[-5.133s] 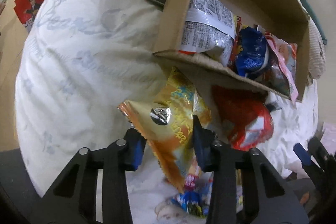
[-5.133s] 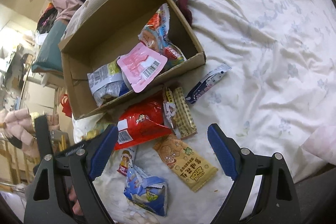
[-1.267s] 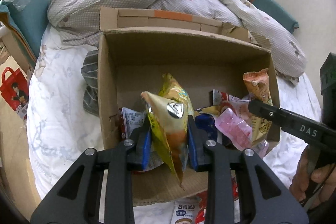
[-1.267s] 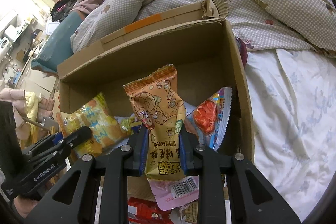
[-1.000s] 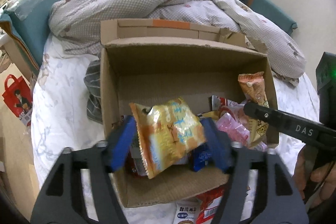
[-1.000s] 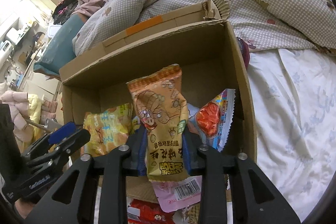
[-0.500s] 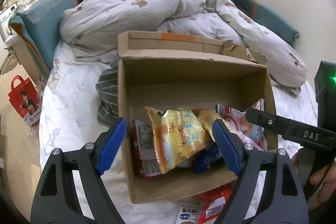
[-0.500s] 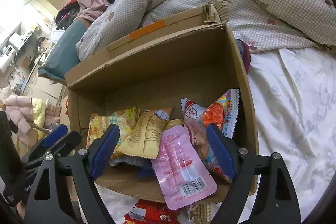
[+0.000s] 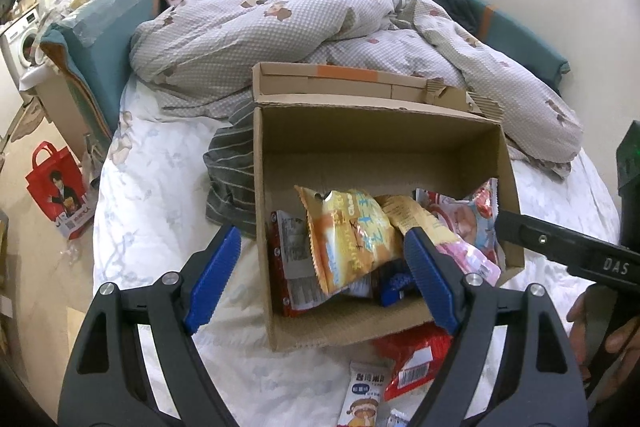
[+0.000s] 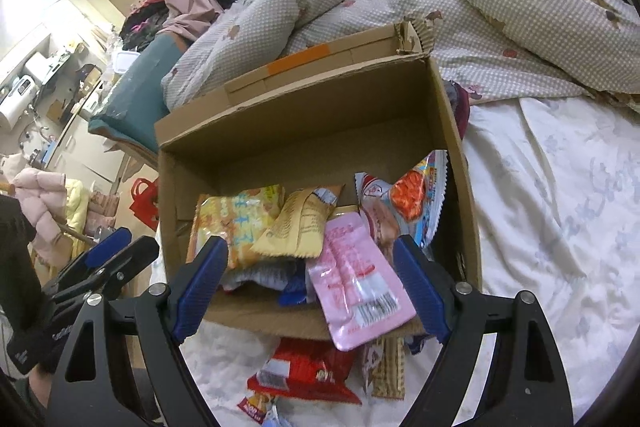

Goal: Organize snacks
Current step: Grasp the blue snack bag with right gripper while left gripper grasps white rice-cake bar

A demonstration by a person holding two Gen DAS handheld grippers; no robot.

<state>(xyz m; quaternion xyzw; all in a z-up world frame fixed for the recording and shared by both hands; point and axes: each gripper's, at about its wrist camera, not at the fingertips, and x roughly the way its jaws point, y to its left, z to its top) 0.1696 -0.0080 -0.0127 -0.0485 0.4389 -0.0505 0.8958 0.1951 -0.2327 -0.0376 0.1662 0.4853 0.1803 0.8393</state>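
An open cardboard box sits on the bed with several snack packs inside. A yellow-orange chip bag lies at its left, a tan snack pack beside it, and a pink pouch hangs over the front wall. My left gripper is open above the box's near left corner, holding nothing. My right gripper is open over the front wall, also holding nothing. On the sheet in front of the box lie a red bag and a small white packet.
A checked duvet is bunched behind the box. A striped grey cloth lies at the box's left side. A red shopping bag stands on the floor left of the bed. A wafer pack lies by the red bag.
Both grippers opened and dropped their packs into the box: the left the yellow-orange bag, the right the tan pack. Both have since drawn back and up from the box.
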